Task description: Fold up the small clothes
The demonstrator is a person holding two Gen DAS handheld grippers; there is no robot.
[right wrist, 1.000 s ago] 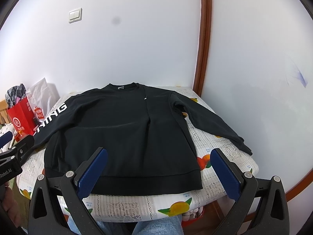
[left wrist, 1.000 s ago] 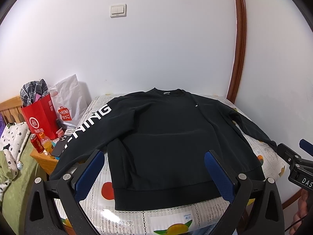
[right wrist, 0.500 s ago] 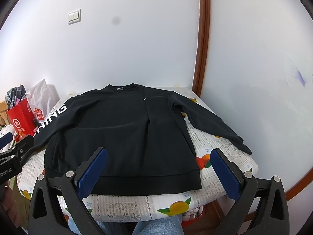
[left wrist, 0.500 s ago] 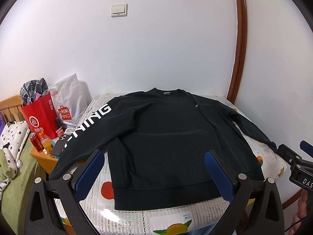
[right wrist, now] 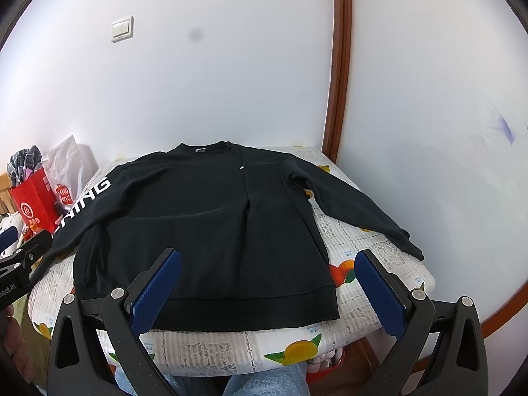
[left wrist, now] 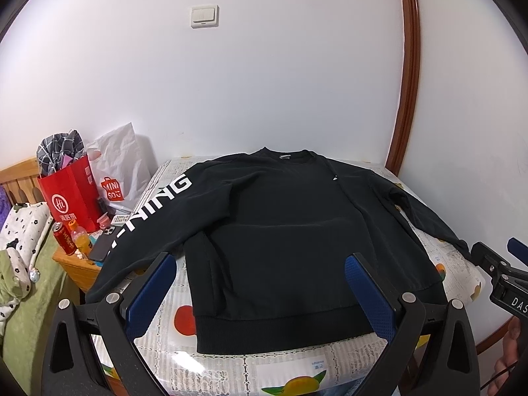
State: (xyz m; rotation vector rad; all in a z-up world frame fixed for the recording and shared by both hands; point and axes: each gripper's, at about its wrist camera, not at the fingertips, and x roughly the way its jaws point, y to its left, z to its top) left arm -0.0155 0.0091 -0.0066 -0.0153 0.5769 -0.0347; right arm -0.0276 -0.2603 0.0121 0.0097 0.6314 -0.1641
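White walls fill the background, split by a curved brown wooden trim (left wrist: 407, 76) in the corner. In front of them stands the tabletop (right wrist: 369, 241), covered with a white fruit-print cloth, and spread flat across it is the black long-sleeved sweatshirt (right wrist: 204, 224), collar toward the wall, ribbed hem toward the cameras. Its sleeve with white lettering (left wrist: 155, 211) runs off the tabletop's left edge, while the plain sleeve (right wrist: 356, 208) stretches diagonally to the right, its cuff near the right edge.

The left claw (left wrist: 260, 283) hangs just above the near hem, blue-padded fingers (left wrist: 148, 293) spread wide, nothing between them; the sweatshirt's lower body lies straight ahead through the gap. The right claw (right wrist: 267, 283) hovers likewise at the hem's right half, pads (right wrist: 379, 290) wide apart and empty, the left pad over the hem, the right pad over bare cloth beside the garment.

Left of the tabletop sit a red paper shopping bag (left wrist: 71, 194) stuffed with checked fabric, a white plastic bag (left wrist: 115, 171) behind it, a red drinks can (left wrist: 64, 237), a small orange bottle (left wrist: 81, 237) and a dark phone (left wrist: 102, 244) on a low wooden stand. A white wall switch (left wrist: 204, 16) sits high up. Blue-jeaned knees (right wrist: 264, 379) show below the right claw.
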